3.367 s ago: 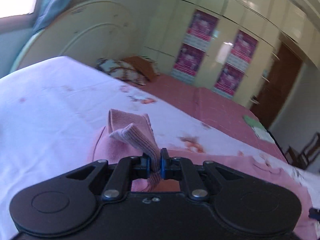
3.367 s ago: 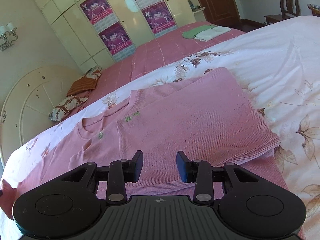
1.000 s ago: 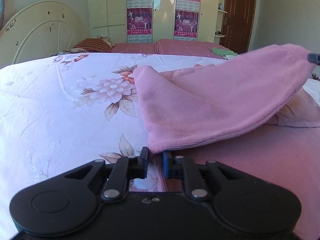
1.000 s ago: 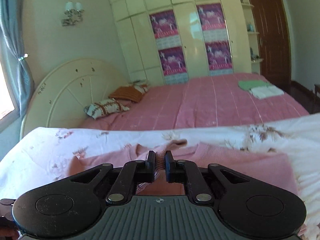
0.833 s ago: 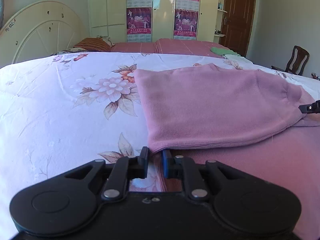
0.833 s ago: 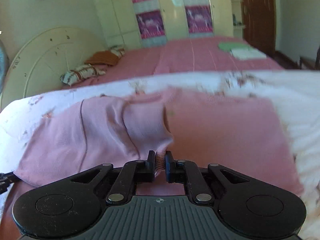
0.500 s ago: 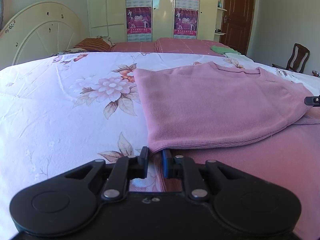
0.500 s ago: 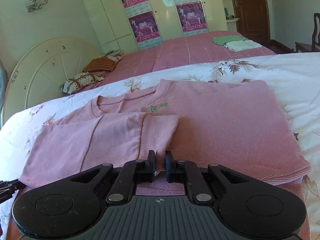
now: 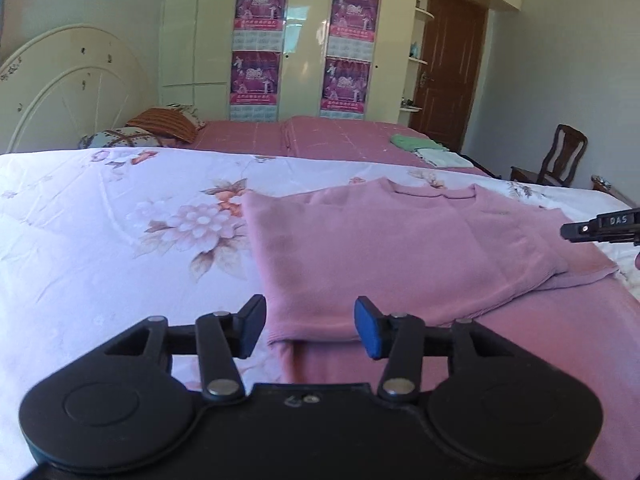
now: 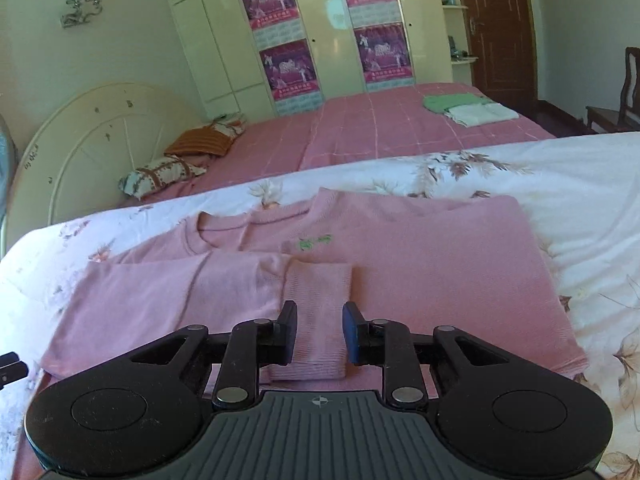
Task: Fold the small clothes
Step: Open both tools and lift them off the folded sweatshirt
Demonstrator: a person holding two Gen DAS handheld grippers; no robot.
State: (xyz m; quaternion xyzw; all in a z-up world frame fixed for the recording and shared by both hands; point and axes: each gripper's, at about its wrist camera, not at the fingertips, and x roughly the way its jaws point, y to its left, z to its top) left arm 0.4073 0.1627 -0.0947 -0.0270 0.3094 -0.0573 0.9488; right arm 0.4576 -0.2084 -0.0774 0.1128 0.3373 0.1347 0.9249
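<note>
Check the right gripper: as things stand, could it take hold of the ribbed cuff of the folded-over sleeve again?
Probably yes. The right gripper is open, its jaws having just been opening, and the ribbed cuff lies flat on the pink sweater directly between and ahead of them, with nothing covering it.

Pink sweater point(image 10: 420, 276) flat on bed, sleeve folded across

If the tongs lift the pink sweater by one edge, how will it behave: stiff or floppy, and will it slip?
The pink sweater is probably floppy: it lies flat on the floral bedsheet, and its folded sleeve follows the layer beneath. It likely sags and unfolds if lifted by one edge. The ribbed knit probably gives the pads fair grip, so slipping seems unlikely.
</note>
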